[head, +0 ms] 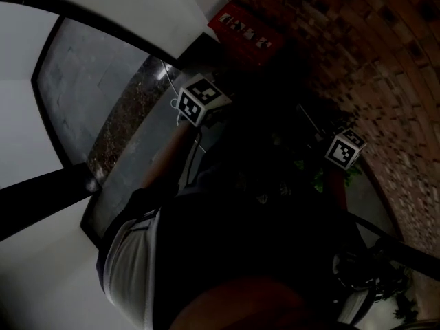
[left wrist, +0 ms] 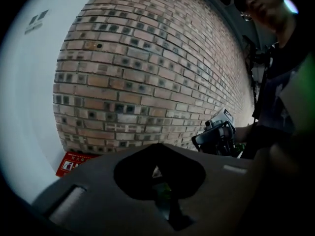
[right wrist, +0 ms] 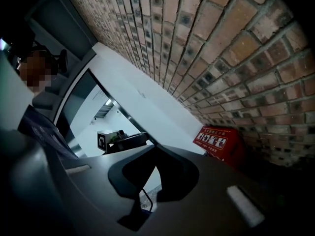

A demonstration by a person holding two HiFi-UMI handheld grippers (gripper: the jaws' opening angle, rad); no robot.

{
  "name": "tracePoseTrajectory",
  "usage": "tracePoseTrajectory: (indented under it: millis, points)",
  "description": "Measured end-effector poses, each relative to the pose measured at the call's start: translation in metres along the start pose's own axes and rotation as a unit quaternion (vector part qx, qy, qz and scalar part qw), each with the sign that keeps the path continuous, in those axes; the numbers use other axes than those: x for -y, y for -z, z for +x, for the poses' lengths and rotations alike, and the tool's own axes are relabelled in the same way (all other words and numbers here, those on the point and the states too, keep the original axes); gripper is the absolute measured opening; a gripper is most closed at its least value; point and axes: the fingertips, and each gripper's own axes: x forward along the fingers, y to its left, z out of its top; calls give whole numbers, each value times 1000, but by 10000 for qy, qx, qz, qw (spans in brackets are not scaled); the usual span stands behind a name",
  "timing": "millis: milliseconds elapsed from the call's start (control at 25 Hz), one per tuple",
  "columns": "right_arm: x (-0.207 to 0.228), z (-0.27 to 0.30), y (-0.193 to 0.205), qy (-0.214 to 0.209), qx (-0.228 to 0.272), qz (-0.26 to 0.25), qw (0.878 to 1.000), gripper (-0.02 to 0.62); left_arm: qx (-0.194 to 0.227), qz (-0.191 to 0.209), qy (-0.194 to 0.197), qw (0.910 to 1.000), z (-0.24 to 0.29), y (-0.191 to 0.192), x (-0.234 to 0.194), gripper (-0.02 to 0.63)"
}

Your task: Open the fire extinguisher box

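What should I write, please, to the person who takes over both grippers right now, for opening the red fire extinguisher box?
Left gripper: jaws shut, empty, clear of the box.
Right gripper: jaws look shut, empty, also clear of it.
Fire extinguisher box: red, at the foot of the brick wall, in the corner by the white wall; it looks closed, though the light is dim.
Done: nothing on the box yet.
Left: bring a gripper to the box and open it.

The right tool (right wrist: 156, 168) had its jaws together, nothing between them. Beyond them a red box (right wrist: 216, 142) stood at the foot of a brick wall (right wrist: 221, 58), beside a white wall (right wrist: 147, 100). The left tool (right wrist: 129, 140) showed farther left.
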Motion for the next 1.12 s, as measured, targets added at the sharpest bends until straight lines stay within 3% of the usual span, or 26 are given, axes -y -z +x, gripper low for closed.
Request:
tracePoseTrajectory:
  millis: [160, 320, 400, 440, 600, 680, 720, 800, 840, 960, 1000, 1120]
  points:
    - [16, 34, -12, 281, 3, 202, 9994, 0, 170, 122, 135, 9997, 2, -17, -39, -2]
    - [12, 94, -37, 146, -69, 64, 9998, 0, 292, 77, -49, 9995, -11, -29, -99, -3]
    - [14, 117, -47, 190, -122, -42, 9997, 0, 270, -104, -162, 9995, -13, -24, -128, 1]
    - [14, 126, -51, 232, -114, -62, 9996, 0, 225, -209, -155, 9994, -13, -19, -139, 49]
    - [15, 158, -56, 364, -55, 77, 9993, 0, -61, -642, -123, 9978, -12, 12, -175, 89]
    - [22, 167, -52, 436, -122, 151, 9989, 0, -176, -1234, -31, 9922, -3, 36, -194, 100]
    - [25, 168, -49, 455, -167, 191, 9986, 0, -217, -1745, 70, 9844, 4, 52, -200, 122]
    - [27, 169, -48, 470, -248, 261, 9982, 0, -243, -2816, 253, 9589, 21, 85, -208, 189]
    - [30, 170, -50, 475, -264, 281, 9981, 0, -273, -3150, 235, 9484, 29, 98, -214, 192]
    - [43, 170, -57, 468, -285, 329, 9980, 0, -534, -3663, -110, 9289, 58, 128, -231, 192]
    - [47, 167, -57, 480, -322, 364, 9977, 0, -596, -3940, -185, 9170, 69, 140, -233, 192]
    - [57, 155, -57, 598, -440, 433, 9963, 0, -618, -4934, -301, 8671, 96, 178, -235, 192]
